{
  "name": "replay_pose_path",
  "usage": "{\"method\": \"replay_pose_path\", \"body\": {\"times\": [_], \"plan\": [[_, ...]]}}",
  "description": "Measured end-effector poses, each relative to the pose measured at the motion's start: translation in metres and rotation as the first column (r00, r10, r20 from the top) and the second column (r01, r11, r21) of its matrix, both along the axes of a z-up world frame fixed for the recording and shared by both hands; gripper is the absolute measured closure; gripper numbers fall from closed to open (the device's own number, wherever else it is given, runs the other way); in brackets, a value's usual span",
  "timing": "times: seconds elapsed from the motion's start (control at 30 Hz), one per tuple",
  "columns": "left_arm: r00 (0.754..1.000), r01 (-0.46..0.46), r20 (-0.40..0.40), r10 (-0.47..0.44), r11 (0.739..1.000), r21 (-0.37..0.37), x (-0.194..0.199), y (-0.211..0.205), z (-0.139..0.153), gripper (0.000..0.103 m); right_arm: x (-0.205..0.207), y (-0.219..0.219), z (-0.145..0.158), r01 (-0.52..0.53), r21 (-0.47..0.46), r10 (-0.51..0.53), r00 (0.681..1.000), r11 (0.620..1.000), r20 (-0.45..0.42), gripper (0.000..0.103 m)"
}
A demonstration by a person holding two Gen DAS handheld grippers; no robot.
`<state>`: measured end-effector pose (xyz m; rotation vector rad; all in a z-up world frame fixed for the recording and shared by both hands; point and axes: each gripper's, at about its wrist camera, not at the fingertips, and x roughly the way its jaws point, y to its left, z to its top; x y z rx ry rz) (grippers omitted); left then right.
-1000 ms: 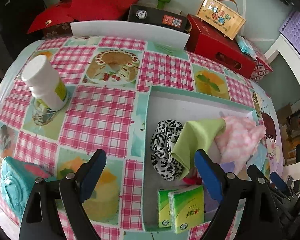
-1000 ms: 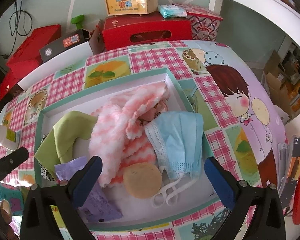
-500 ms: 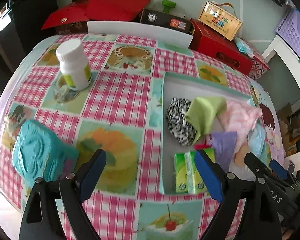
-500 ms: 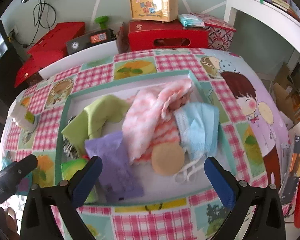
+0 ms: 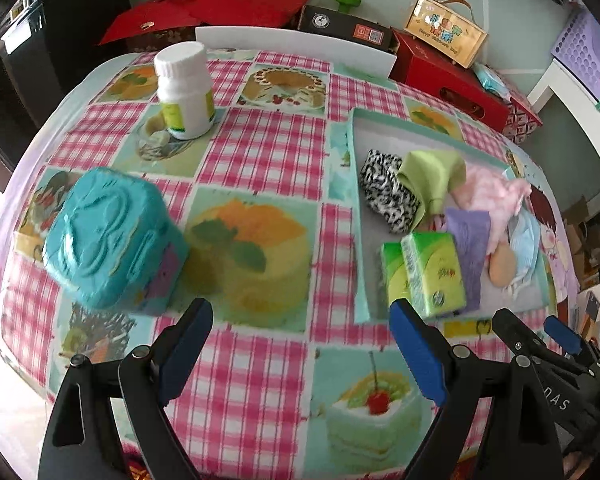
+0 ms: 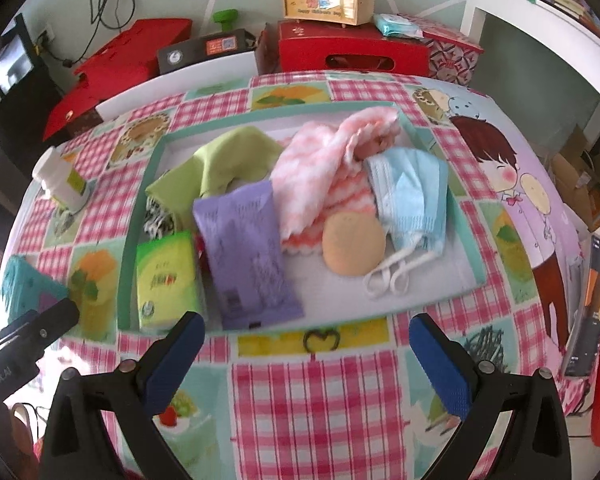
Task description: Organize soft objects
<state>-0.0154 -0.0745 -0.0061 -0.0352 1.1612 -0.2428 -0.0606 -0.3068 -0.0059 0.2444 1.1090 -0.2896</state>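
A table covered in a pink checked cloth [image 6: 320, 408] printed with cakes holds a shallow teal-rimmed tray [image 6: 466, 240] full of soft things.

From the right wrist camera, the right gripper [image 6: 306, 344] sits at 6 o'clock with its blue-padded jaws spread wide, gripping nothing, just short of the tray's near rim. Inside the tray, a lime green cloth [image 6: 224, 160] lies at 11 o'clock. A pink and white fluffy towel [image 6: 324, 168] is draped through the centre at 12 o'clock. A pale blue face mask [image 6: 412, 196] lies at 1 o'clock, its white ear loops trailing toward the near rim. A round tan sponge [image 6: 354, 244] rests against the towel and the mask. A purple packet [image 6: 248, 252] lies lengthwise left of centre, and green tissue packs [image 6: 166, 280] stand at 9 o'clock in the tray's near left corner. A black and white patterned fabric [image 6: 156, 216] peeks out under the green cloth.

From the left wrist camera, the left gripper [image 5: 300, 340] at 6 o'clock is also wide open and empty, above the cloth left of the tray [image 5: 342, 168]. A teal box [image 5: 108, 236] sits at 9 o'clock, and a white bottle [image 5: 186, 92] stands at 11 o'clock, both outside the tray.
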Motion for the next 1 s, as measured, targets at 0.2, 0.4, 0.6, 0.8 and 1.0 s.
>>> {"method": "replay_pose_path", "body": {"times": [0.2, 0.4, 0.6, 0.8, 1.0], "plan": [[1.0, -0.007, 0.015, 0.006, 1.0, 0.011, -0.015, 0.016, 0.004, 0.013, -0.014, 0.014, -0.002, -0.025, -0.016, 0.025, 1.0, 1.0, -0.013, 0.0], [0.999, -0.016, 0.052, 0.014, 0.999, 0.049, -0.027, 0.028, 0.01, 0.013, -0.025, 0.023, 0.003, -0.039, -0.035, 0.039, 0.999, 0.999, -0.011, 0.0], [0.994, -0.011, 0.105, -0.001, 0.993, 0.114, -0.04, 0.032, 0.014, 0.013, -0.035, 0.03, 0.007, -0.051, -0.058, 0.051, 0.999, 0.997, 0.001, 0.0], [0.987, -0.013, 0.161, -0.017, 0.983, 0.185, -0.05, 0.033, 0.013, 0.013, -0.043, 0.038, 0.014, -0.069, -0.07, 0.072, 0.997, 0.995, 0.038, 0.0], [0.983, -0.008, 0.181, -0.029, 0.979, 0.204, -0.052, 0.03, 0.01, 0.013, -0.05, 0.04, 0.02, -0.055, -0.08, 0.062, 0.995, 0.995, 0.083, 0.0]]}}
